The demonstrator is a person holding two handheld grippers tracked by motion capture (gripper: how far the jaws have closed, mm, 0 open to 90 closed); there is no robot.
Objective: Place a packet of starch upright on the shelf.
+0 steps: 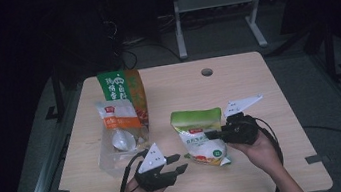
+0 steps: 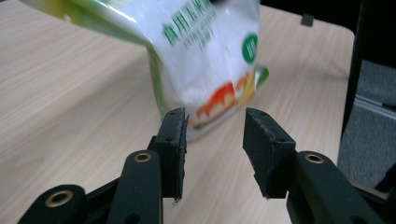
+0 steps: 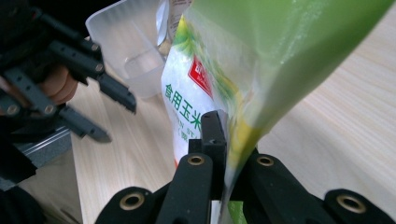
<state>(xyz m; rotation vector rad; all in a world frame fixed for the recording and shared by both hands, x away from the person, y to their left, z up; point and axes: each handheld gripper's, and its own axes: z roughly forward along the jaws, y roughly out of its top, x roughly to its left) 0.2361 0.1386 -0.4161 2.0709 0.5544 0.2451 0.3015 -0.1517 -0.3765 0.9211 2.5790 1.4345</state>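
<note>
A green-and-white pouch of white powder (image 1: 199, 140) stands tilted on the wooden table, right of centre. My right gripper (image 1: 213, 134) is shut on its right edge; in the right gripper view the film (image 3: 261, 60) is pinched between the jaws of that gripper (image 3: 227, 128). My left gripper (image 1: 182, 162) rests near the table's front, just left of the pouch's lower corner, with its jaws open and nothing between them. In the left gripper view, the pouch (image 2: 205, 46) hangs just beyond the open left gripper (image 2: 215, 119). The left gripper (image 3: 119, 121) also appears open in the right gripper view.
A clear plastic cup (image 1: 115, 156) stands at the left of the table, with an orange-and-white pouch (image 1: 120, 117) in it and a taller green-and-orange bag (image 1: 124, 88) behind. A round cable hole (image 1: 206, 72) lies near the table's far edge. A metal frame (image 1: 216, 3) stands on the floor beyond.
</note>
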